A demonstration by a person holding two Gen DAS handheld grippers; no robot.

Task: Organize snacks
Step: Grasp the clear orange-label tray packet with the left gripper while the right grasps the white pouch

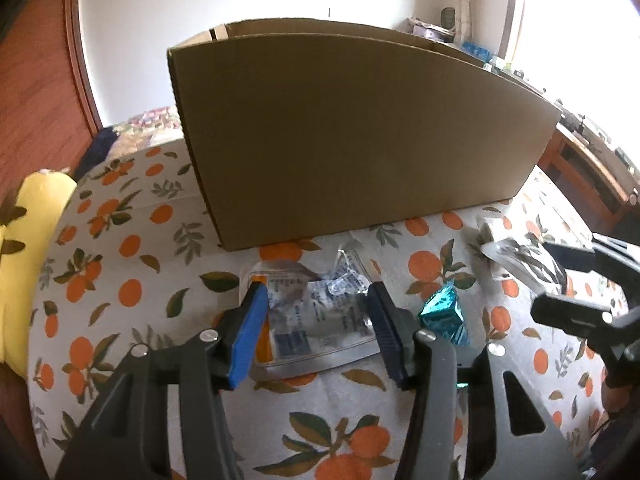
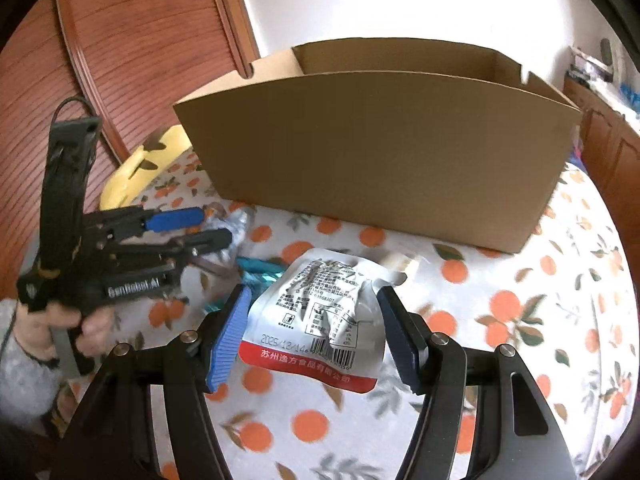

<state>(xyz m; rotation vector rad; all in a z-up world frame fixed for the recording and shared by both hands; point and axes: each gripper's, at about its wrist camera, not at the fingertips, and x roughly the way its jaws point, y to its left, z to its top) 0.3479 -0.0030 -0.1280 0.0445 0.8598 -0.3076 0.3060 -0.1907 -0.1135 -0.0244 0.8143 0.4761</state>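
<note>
An open cardboard box stands on the table with the orange-print cloth. My left gripper is low over a clear, crumpled snack pouch with blue print. The pouch lies on the cloth between the spread jaws, which do not press on it. My right gripper is shut on a white pouch with a red band, held just above the cloth in front of the box. A teal foil snack lies between the two grippers.
A yellow cushion rests at the table's left edge. A small pale item lies blurred near the box's front wall. Wooden furniture stands to the right. A hand holds the left gripper.
</note>
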